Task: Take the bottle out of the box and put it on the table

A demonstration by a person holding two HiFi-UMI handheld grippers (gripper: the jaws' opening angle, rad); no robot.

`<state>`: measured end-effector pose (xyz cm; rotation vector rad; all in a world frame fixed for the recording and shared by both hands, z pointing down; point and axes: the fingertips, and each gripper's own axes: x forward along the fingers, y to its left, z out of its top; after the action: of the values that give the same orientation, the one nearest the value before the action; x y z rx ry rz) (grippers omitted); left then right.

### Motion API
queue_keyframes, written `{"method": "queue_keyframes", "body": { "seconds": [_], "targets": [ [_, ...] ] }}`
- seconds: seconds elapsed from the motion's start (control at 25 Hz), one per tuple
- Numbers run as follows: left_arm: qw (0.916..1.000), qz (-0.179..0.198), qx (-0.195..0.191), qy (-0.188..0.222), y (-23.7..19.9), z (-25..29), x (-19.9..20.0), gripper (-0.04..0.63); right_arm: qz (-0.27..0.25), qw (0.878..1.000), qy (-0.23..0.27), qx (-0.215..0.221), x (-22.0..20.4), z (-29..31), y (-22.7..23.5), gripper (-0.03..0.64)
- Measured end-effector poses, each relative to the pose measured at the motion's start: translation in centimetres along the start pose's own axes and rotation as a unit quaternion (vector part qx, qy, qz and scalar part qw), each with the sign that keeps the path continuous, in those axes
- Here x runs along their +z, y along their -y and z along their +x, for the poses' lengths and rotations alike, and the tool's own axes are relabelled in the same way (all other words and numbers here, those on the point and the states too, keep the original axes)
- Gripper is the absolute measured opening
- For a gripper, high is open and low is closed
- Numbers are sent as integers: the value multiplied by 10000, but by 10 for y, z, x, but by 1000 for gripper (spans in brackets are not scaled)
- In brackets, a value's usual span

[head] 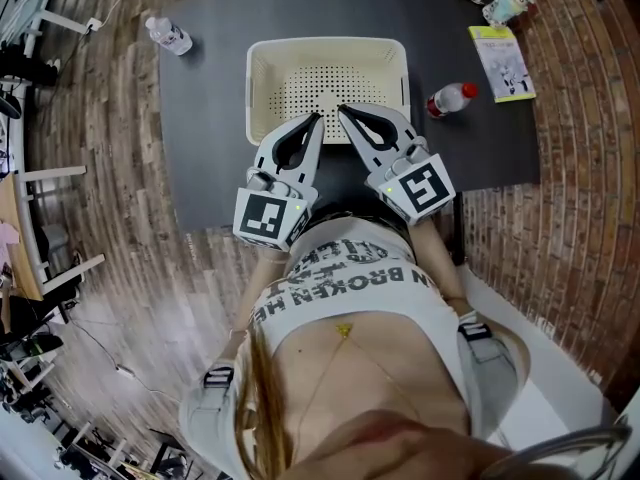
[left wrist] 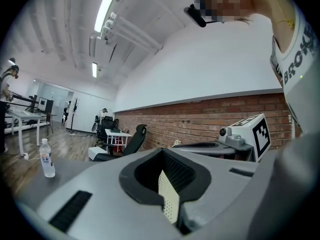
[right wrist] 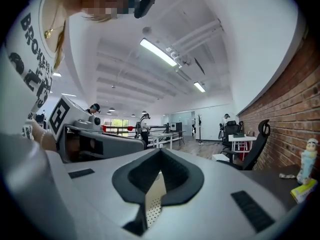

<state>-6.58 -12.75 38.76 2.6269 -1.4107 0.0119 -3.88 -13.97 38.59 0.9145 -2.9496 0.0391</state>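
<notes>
**Bottles against box: stock as it lies**

1. Clear bottle point(head: 168, 35): on the table point(head: 210, 118) near its far-left corner, well apart from the box. It lies away to the left of both my jaws. My left gripper view shows it upright, white cap on top.
2. Left gripper point(head: 317, 118): jaws closed tip to tip with nothing between them. It is held over the near edge of the box point(head: 262, 58) and points across it.
3. Box: white with a perforated floor. I see no bottle in it (the bit of floor under my own jaws is covered).
4. Right gripper point(head: 342, 111): jaws likewise shut and empty, just beside the left one, the two sets of tips close together.
5. Red-capped bottle point(head: 451, 98): on the table just right of the box and outside it, its cap toward the right. I cannot tell whether it stands or lies. My right gripper is the nearer one.
6. Booklet point(head: 500, 61) and toy figure point(head: 508, 4): far-right corner, no part in the job.

Judgement: both bottles sit out on the table, one on each side, so the box offers my jaws nothing to lift.
</notes>
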Motion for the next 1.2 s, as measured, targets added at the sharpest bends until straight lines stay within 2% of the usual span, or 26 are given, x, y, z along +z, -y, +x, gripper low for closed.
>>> {"method": "queue_keyframes", "body": {
  "seconds": [0.64,1.2],
  "targets": [
    [9998,95,-79,-162,5,0,-3,5,-16,10000,-81,-47,0,-4,0,8],
    [9997,-22,-73,-225,4,0,-8,5,-109,9996,-242,-67,-7,-5,0,8]
  ]
}}
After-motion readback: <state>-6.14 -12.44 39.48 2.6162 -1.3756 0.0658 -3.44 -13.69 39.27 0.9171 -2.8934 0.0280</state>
